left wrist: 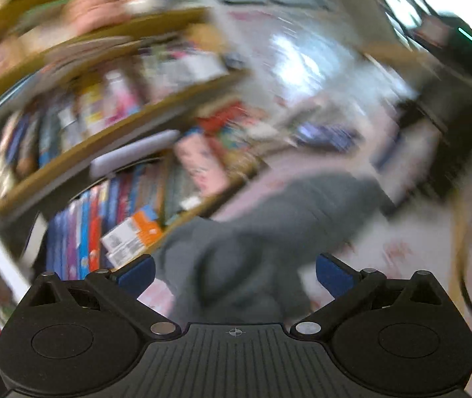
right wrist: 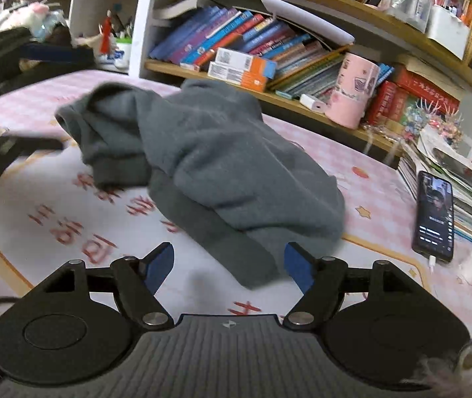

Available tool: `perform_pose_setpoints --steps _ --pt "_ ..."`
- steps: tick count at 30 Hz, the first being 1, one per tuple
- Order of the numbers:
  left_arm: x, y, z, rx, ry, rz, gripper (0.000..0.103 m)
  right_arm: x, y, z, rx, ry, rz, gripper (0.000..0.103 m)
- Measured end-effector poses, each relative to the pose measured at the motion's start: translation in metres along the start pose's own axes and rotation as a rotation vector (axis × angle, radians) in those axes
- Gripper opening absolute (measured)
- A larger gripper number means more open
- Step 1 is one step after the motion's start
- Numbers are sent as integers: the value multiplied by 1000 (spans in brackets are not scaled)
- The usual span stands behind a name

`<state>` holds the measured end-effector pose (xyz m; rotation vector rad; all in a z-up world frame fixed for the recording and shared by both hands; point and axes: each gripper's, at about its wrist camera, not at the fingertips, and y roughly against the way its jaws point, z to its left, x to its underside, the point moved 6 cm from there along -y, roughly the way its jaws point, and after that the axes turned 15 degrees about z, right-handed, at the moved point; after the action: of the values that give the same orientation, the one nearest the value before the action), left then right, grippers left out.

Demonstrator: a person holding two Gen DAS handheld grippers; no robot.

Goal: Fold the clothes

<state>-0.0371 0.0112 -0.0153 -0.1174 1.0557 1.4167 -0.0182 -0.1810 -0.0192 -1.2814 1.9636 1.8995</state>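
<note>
Nearest you, the right gripper [right wrist: 228, 265] has its blue pads spread with nothing pinched; the cuff end of the grey sweatshirt [right wrist: 209, 165] lies on the cloth between and just beyond them, untouched. Your left gripper [left wrist: 234, 273] is likewise spread and empty above the same garment [left wrist: 236, 258]; that view is heavily blurred. The sweatshirt sits crumpled in a heap at the middle of the table, one sleeve trailing toward you, another bunched to the left.

The surface is a pink checked tablecloth [right wrist: 368, 165] with a white panel bearing red characters, not readable here. On the right, a phone [right wrist: 435, 212] with a lit screen lies flat beside a stack of books [right wrist: 468, 199], a cable plugged into its near end.

Farther back, a pink cup [right wrist: 352, 93] stands on the lower shelf of a wooden bookshelf [right wrist: 302, 99], next to a small white box. Leaning books [right wrist: 236, 33] fill that shelf, with two orange-and-white cartons [right wrist: 239, 68] in front. On the upper shelf, far right, white holders [right wrist: 448, 26] contain pens
</note>
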Motion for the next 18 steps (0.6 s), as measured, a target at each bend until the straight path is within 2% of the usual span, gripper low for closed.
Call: perform_pose_setpoints --steps 2,4,6,8,11,15,18 --pt "3 -7 -12 -50 -97 67 85 1 -6 0 -4 2 7 71" --pt "5 -14 -18 -106 -169 118 63 2 -9 0 -4 -2 11 71" --pt "6 -20 -18 -125 -206 152 51 2 -12 0 -4 -5 14 71" --pt "8 -24 -18 -136 -259 176 50 3 -15 0 -3 -12 21 70" --pt "12 -30 -22 -149 -390 202 53 3 -18 -1 4 -20 32 70" --pt "19 -36 -29 -128 -516 223 53 -1 -25 -3 16 -39 30 69" --pt "25 -45 -35 -125 -571 240 51 -7 -30 -7 48 -61 23 56"
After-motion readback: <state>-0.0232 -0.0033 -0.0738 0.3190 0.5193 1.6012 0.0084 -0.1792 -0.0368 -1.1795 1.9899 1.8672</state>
